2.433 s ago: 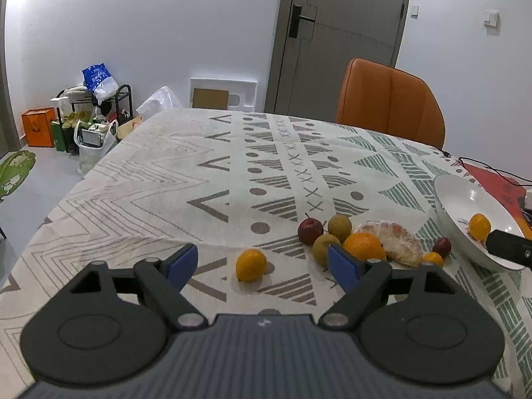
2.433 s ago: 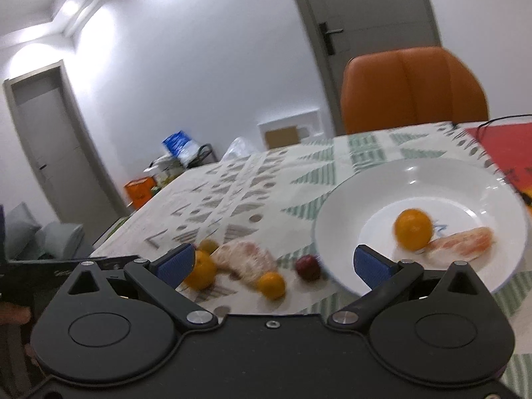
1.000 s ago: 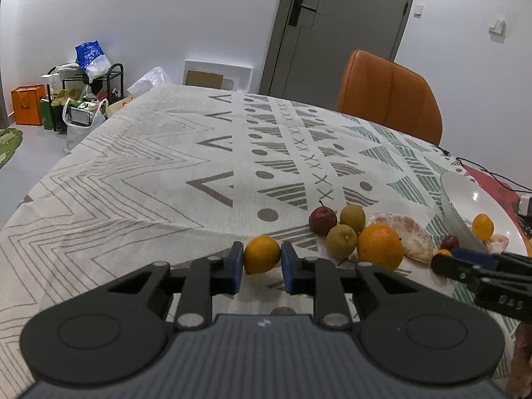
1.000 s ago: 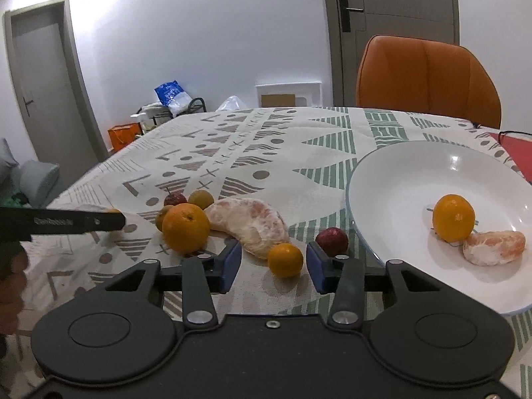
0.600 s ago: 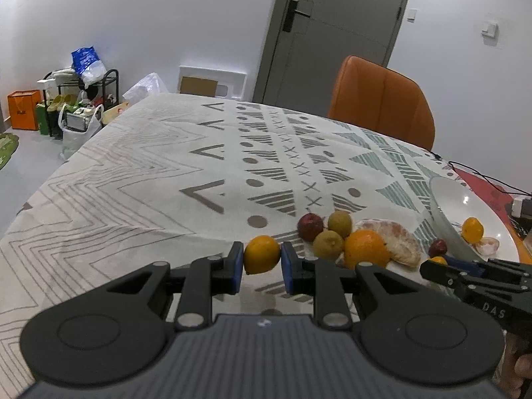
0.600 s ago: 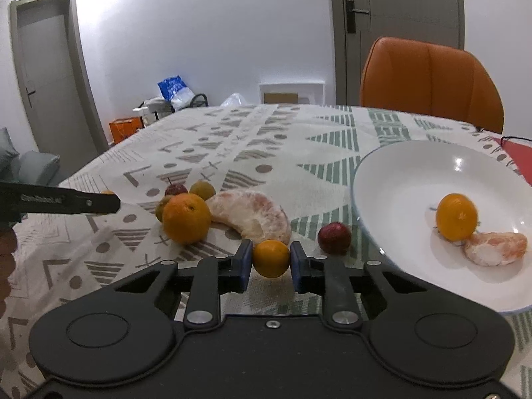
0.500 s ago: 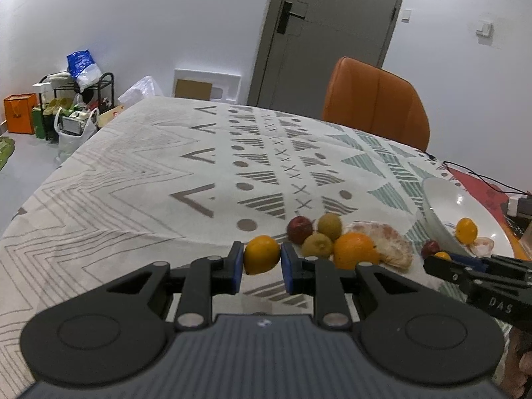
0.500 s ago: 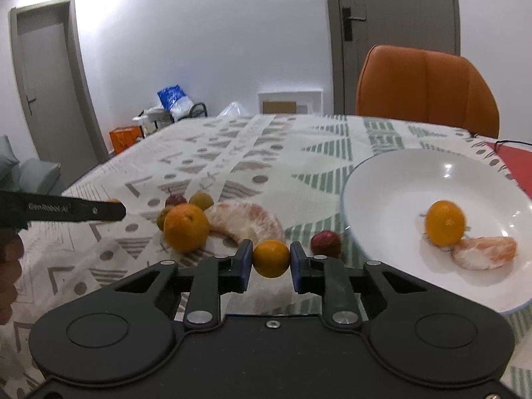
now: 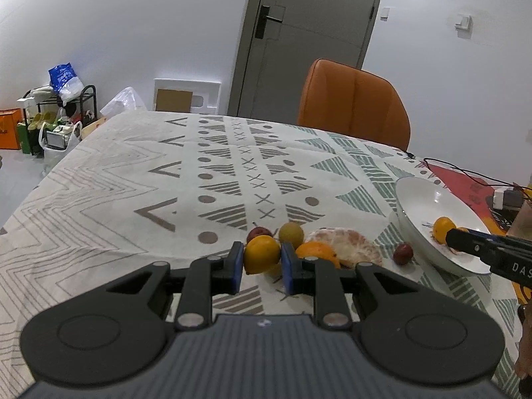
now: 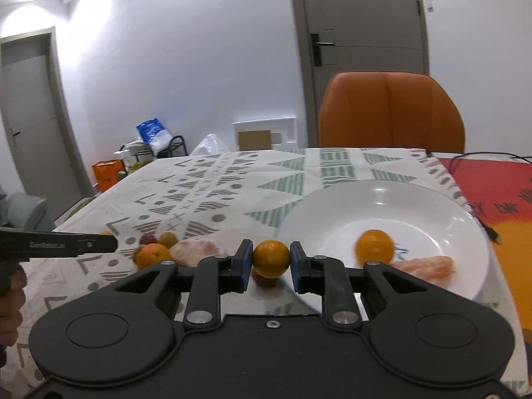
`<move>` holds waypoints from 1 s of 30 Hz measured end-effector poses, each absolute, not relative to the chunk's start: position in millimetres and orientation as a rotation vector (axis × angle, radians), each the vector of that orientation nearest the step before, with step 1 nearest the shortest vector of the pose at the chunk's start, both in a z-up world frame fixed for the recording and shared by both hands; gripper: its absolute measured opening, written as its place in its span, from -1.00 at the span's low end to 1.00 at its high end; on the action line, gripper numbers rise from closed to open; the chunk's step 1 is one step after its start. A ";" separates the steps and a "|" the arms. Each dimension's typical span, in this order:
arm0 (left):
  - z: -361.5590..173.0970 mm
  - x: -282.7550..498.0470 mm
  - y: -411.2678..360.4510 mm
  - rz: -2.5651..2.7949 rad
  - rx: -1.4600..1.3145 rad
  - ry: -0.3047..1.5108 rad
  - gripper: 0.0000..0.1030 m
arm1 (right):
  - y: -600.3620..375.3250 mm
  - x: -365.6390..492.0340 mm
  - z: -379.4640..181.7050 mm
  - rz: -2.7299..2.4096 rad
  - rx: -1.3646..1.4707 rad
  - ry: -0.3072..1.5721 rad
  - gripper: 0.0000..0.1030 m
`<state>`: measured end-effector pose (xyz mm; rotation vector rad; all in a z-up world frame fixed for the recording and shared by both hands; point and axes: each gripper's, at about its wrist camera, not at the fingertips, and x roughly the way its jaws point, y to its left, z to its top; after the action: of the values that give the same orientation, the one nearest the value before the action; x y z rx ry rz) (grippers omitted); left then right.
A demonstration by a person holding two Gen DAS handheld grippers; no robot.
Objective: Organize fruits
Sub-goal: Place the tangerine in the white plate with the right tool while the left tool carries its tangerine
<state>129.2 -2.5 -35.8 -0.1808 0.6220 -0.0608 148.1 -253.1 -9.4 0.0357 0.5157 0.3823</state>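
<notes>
My left gripper (image 9: 262,262) is shut on a small yellow-orange citrus (image 9: 261,254), held above the patterned tablecloth (image 9: 139,179). Behind it lie a red fruit (image 9: 258,232), a greenish fruit (image 9: 291,232), an orange (image 9: 316,252), a peeled citrus half (image 9: 349,246) and a small dark red fruit (image 9: 403,253). My right gripper (image 10: 271,267) is shut on a small orange (image 10: 270,258), lifted just left of the white plate (image 10: 432,206). The plate holds an orange (image 10: 375,246) and a peeled segment (image 10: 425,267). The left gripper's finger (image 10: 60,243) shows at the left of the right wrist view.
An orange chair (image 9: 354,103) stands at the table's far side, before a grey door (image 9: 299,33). A red mat (image 10: 492,179) with a black cable (image 9: 465,173) lies right of the plate. Bags and a rack (image 9: 56,116) sit on the floor at left.
Both grippers closed on their small citrus fruits and lifted them off the cloth. The right one moved toward the plate; the left one drifted right toward the fruit cluster.
</notes>
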 end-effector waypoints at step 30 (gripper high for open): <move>-22.7 153.2 -78.0 -0.218 -0.108 0.593 -0.56 | -308.7 128.2 -13.4 0.186 -0.016 0.482 0.74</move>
<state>153.2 -78.0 -22.7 -0.1077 0.5935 -0.2176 128.2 -308.7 -13.4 -0.0161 0.4825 0.1863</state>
